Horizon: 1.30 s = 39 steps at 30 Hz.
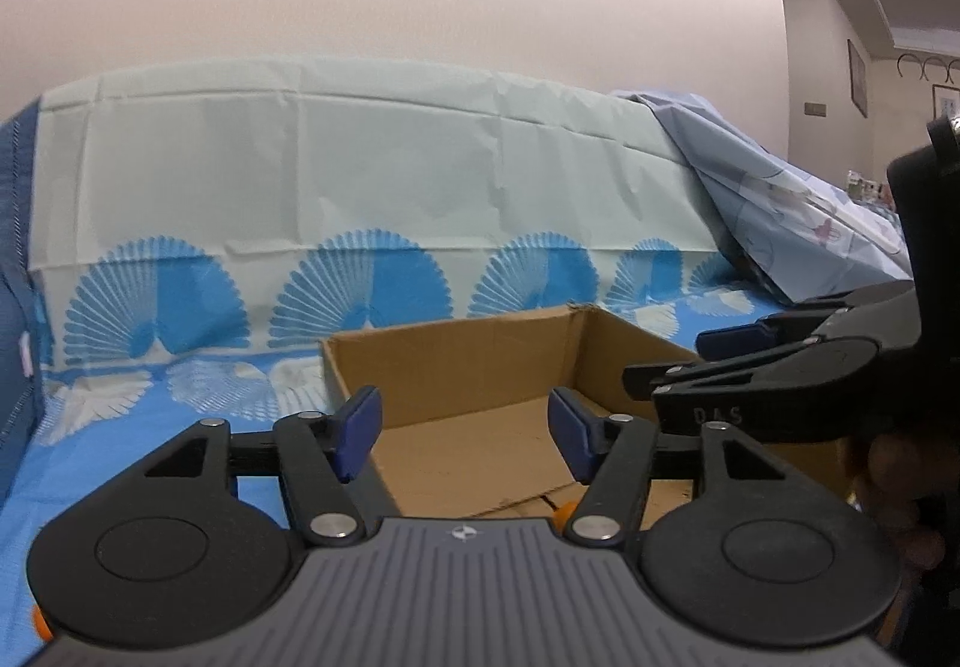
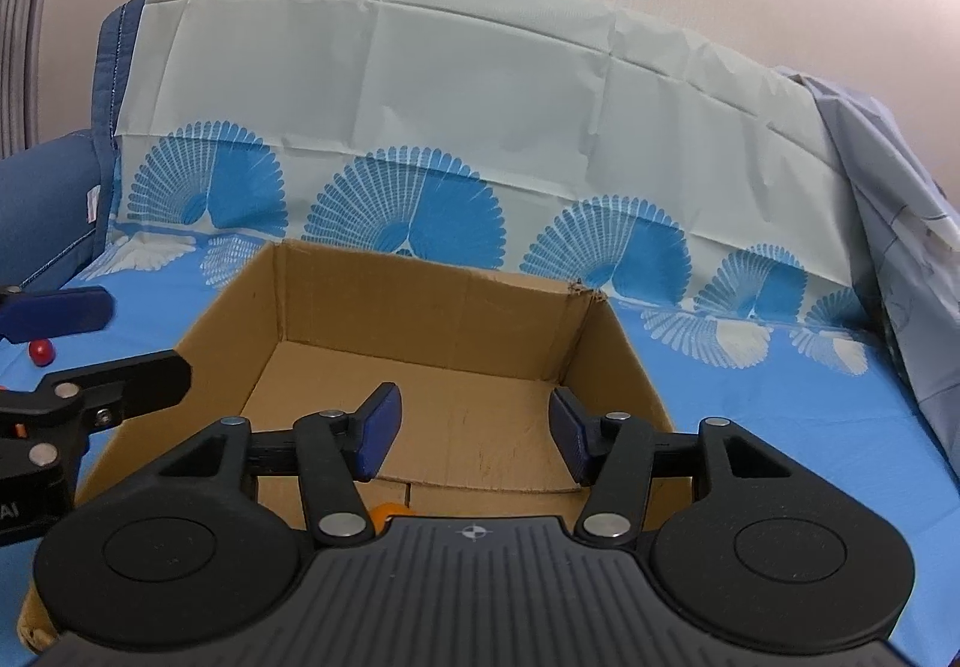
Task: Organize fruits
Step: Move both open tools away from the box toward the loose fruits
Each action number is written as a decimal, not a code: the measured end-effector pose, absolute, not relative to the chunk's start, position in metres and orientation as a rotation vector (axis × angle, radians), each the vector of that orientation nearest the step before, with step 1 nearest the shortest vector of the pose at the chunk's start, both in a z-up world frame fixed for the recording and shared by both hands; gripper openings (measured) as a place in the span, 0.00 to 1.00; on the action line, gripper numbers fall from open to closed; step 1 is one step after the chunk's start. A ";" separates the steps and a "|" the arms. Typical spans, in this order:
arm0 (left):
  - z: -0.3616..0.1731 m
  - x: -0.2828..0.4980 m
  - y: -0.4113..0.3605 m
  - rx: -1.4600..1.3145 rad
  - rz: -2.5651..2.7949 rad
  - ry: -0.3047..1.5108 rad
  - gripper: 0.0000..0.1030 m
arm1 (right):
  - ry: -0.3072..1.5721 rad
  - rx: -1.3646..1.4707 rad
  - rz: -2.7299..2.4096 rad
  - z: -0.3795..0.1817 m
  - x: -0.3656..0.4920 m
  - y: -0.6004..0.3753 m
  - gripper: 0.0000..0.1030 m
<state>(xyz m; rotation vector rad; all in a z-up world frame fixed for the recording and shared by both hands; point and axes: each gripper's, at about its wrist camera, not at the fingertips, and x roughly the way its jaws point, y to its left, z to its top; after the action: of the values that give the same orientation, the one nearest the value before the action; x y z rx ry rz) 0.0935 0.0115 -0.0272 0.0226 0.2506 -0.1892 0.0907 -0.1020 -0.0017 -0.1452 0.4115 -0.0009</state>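
An open cardboard box [image 1: 450, 361] stands on the blue patterned cloth, and its floor is bare where it shows. My left gripper [image 1: 465, 427] hangs open over the box's near left corner with nothing between its blue pads. My right gripper [image 2: 474, 427] is open above the box [image 2: 420, 307], also holding nothing. A sliver of orange fruit [image 2: 387, 511] peeks out just under the right gripper's body; an orange bit [image 1: 564, 514] shows under the left one too. A small red fruit [image 2: 42, 352] lies on the cloth left of the box.
A pale cloth with blue fan prints [image 1: 360, 175] covers the backrest behind the box. A blue cushion [image 2: 42, 211] sits at the far left, and a light printed sheet [image 1: 810, 211] is draped at the right. Another orange edge [image 1: 39, 625] shows at the bottom left.
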 end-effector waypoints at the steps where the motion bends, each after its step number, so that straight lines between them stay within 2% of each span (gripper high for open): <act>1: -0.027 0.090 0.013 0.039 -0.175 0.241 0.66 | 0.403 -0.146 -0.004 -0.001 0.090 -0.100 0.55; 5: -0.026 0.079 0.019 0.111 -0.167 0.230 0.71 | 0.367 -0.141 -0.017 0.004 0.085 -0.093 0.55; 9: -0.021 0.072 0.028 0.234 -0.189 0.267 0.71 | 0.309 -0.084 -0.004 0.013 0.074 -0.088 0.54; 16: 0.022 0.066 0.085 0.309 -0.091 0.206 0.71 | 0.162 0.039 -0.014 0.032 0.050 -0.077 0.54; 18: 0.031 0.068 0.106 0.287 -0.069 0.219 0.67 | 0.159 0.080 -0.002 0.033 0.050 -0.073 0.54; 20: 0.034 0.071 0.123 0.244 -0.066 0.254 0.43 | 0.171 0.117 0.023 0.032 0.051 -0.069 0.54; 23: 0.021 0.072 0.144 0.180 -0.045 0.318 0.28 | 0.195 0.150 0.074 0.030 0.052 -0.059 0.54; 24: 0.011 0.071 0.151 0.146 -0.046 0.346 0.27 | 0.198 0.150 0.092 0.030 0.052 -0.054 0.54; 25: 0.007 0.078 0.156 0.114 -0.029 0.420 0.20 | 0.201 0.148 0.114 0.030 0.052 -0.047 0.54; 31: 0.016 0.071 0.165 0.016 0.096 0.335 0.20 | 0.212 0.061 0.238 0.025 0.048 -0.006 0.54; 39: 0.012 0.081 0.172 -0.026 0.114 0.360 0.23 | 0.232 0.001 0.321 0.020 0.052 0.031 0.54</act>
<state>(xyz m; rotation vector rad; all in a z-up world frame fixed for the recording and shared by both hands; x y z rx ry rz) 0.0810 0.1724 0.0119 -0.0263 0.3599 0.1142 0.0522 0.0308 0.0204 0.0006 0.2319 0.3213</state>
